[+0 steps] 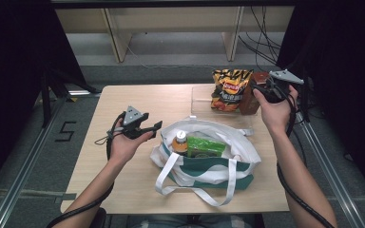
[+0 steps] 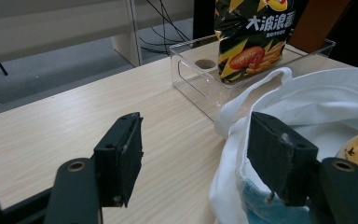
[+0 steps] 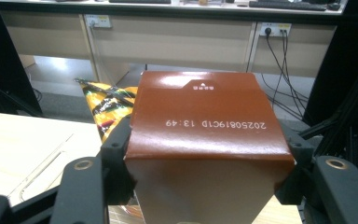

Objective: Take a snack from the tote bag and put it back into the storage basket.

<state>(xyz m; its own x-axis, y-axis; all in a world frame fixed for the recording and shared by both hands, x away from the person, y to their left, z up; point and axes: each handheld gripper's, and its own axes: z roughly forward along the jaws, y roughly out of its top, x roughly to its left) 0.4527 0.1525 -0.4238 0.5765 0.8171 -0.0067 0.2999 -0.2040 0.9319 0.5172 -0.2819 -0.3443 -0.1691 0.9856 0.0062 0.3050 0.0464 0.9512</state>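
Brown carton (image 3: 205, 135) sits between the jaws of the right gripper (image 3: 205, 163), which press against its two sides near the top; a printed date code runs across its upper flap. In the high view the carton (image 1: 251, 95) stands at the far right corner of the wooden table (image 1: 138, 102), at the right end of a clear plastic tray (image 1: 200, 97), with the right gripper (image 1: 266, 90) clasping it from the right. A bag of chips (image 1: 229, 89) stands upright in the same tray, just left of the carton and close against it.

Left gripper (image 1: 153, 127) is held above the table to the left of a white tote bag (image 1: 240, 142). Its jaws stand apart with nothing between them; in the left gripper view the left gripper (image 2: 193, 156) has one jaw over bare tabletop and the other over the bag's rim.

The tote bag, green-trimmed, lies open at the table's near centre, handles trailing toward the near edge. Inside it are an orange-capped bottle (image 1: 180, 141) and, beside that, a green packet (image 1: 204, 147).
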